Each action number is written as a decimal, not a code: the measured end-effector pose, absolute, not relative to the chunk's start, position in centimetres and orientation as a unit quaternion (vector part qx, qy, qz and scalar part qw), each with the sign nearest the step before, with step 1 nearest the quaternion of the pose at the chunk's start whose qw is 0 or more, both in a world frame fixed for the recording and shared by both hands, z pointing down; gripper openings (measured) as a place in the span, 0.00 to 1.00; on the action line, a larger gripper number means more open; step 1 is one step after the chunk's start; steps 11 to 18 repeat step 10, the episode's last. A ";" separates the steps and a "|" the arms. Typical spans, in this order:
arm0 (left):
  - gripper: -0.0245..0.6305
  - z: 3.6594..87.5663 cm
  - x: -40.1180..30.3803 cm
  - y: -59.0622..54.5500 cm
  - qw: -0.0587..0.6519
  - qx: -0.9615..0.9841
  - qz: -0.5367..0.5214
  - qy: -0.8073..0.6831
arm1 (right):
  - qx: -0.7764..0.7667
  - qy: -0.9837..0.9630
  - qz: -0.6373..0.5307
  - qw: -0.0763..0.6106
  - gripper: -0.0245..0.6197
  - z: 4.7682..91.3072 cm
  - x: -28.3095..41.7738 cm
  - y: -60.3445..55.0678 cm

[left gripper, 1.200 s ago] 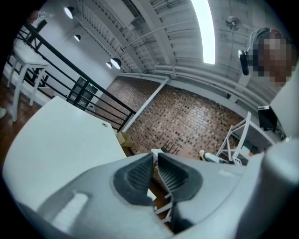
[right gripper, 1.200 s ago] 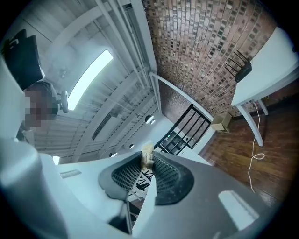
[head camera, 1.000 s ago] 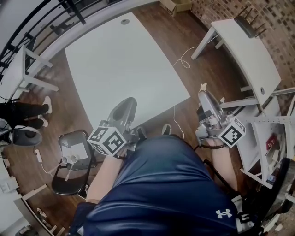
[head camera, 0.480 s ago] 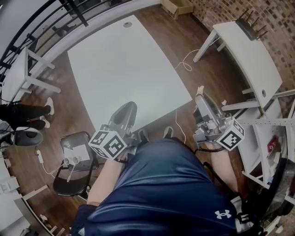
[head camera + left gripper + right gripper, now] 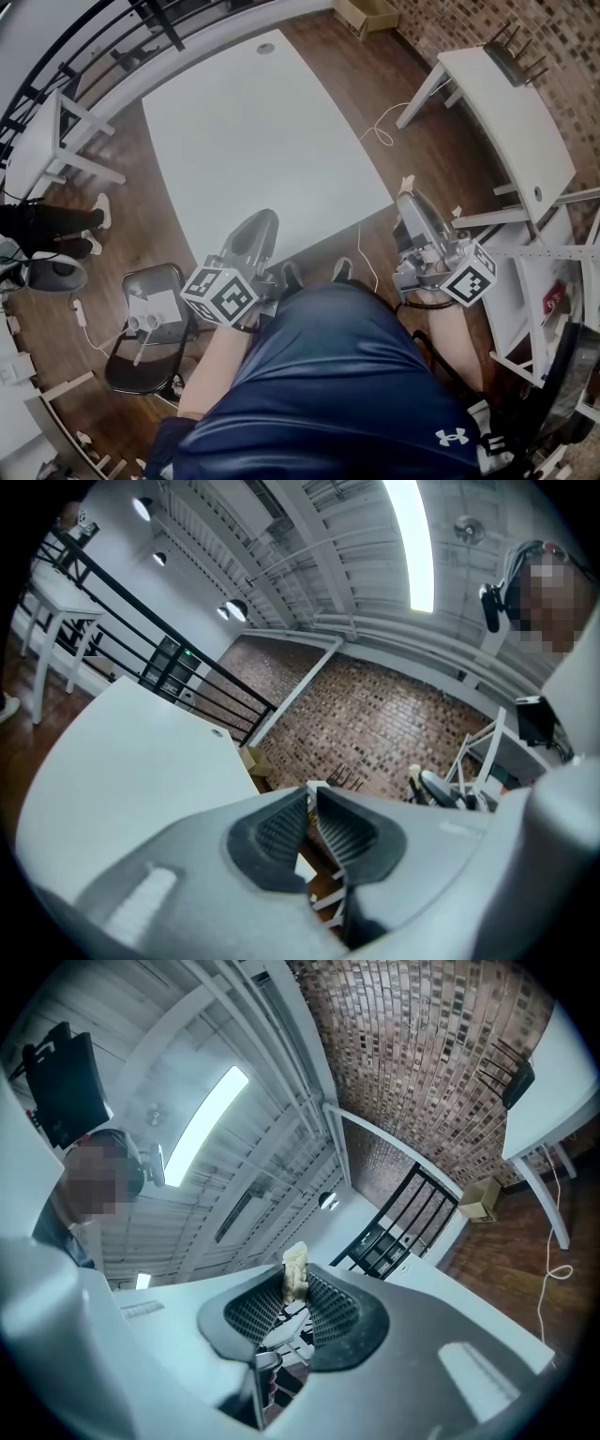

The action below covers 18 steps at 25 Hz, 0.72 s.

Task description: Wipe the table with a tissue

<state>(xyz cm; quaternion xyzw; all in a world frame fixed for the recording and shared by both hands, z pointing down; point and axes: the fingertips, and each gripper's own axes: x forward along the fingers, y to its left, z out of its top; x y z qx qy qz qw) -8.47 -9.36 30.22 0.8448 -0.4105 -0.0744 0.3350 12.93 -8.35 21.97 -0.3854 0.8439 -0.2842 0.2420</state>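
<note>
Off the near-right corner of the white tabletop (image 5: 253, 141), over the wood floor (image 5: 394, 84), the right hand-held gripper (image 5: 407, 187) is clenched on a small crumpled tissue (image 5: 295, 1262); the wad sticks out past the jaw tips, clear of the tabletop. Left hand-held gripper (image 5: 263, 221) sits over the tabletop's near edge, jaws pressed nearly together with nothing between them. Both point away from the person's body. Tabletop surface is bare. Black chair (image 5: 150, 328) to the left, second white table (image 5: 506, 112) to the right.
</note>
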 end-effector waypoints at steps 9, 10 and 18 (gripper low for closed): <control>0.09 30.4 -9.4 -8.6 0.338 0.840 -0.081 -0.417 | -0.384 0.845 -0.285 0.239 0.15 22.1 12.2 -7.9; 0.09 30.4 -9.5 -8.5 0.338 0.840 -0.081 -0.418 | -0.384 0.845 -0.285 0.238 0.15 22.1 12.2 -7.8; 0.09 30.4 -9.5 -8.5 0.338 0.840 -0.081 -0.418 | -0.384 0.845 -0.285 0.238 0.15 22.1 12.2 -7.8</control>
